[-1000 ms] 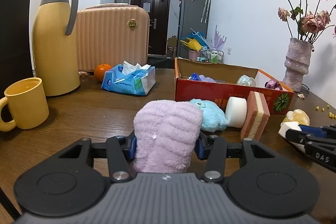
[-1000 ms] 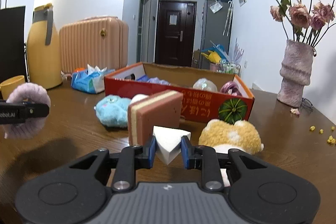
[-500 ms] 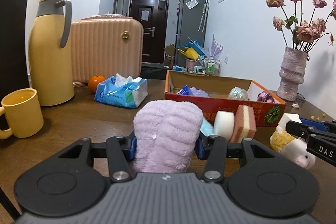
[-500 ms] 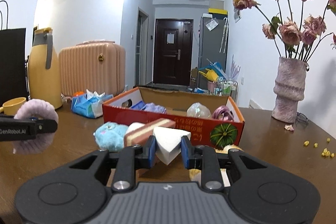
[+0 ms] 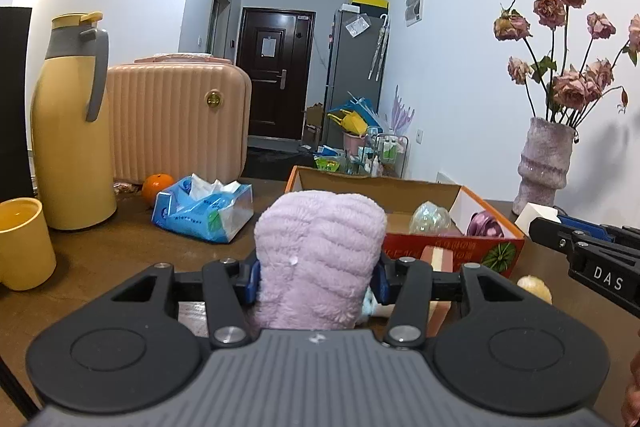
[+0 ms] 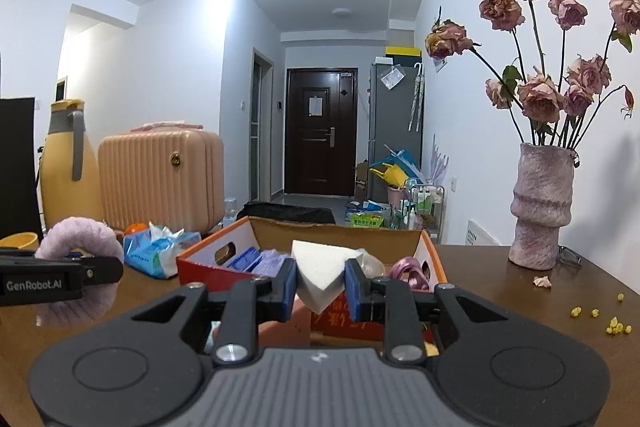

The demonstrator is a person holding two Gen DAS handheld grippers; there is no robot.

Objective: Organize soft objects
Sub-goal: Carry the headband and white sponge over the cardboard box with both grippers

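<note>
My left gripper (image 5: pixel 318 277) is shut on a fluffy lilac scrunchie (image 5: pixel 320 251), held above the table in front of the red cardboard box (image 5: pixel 452 247). My right gripper (image 6: pixel 320 287) is shut on a white wedge sponge (image 6: pixel 320 269), held just before the box (image 6: pixel 200 263). The left gripper and scrunchie (image 6: pixel 76 243) show at the left of the right wrist view. The right gripper with the sponge (image 5: pixel 538 214) shows at the right of the left wrist view. A pink-and-cream sponge (image 5: pixel 438 259), a blue plush (image 5: pixel 370 303) and a yellow plush (image 5: pixel 534 287) lie by the box front.
The box holds a clear ball (image 5: pixel 430 219), a purple scrunchie (image 5: pixel 484 225) and blue packets (image 6: pixel 256 261). A tissue pack (image 5: pixel 204 211), orange (image 5: pixel 158 185), yellow thermos (image 5: pixel 72 131), yellow mug (image 5: pixel 22 243) and pink suitcase (image 5: pixel 176 123) stand left. A vase of dried roses (image 6: pixel 538 203) stands right.
Both grippers have risen with their loads and moved toward the box. The objects on the table have dropped lower in both views, and the box's inside now shows.
</note>
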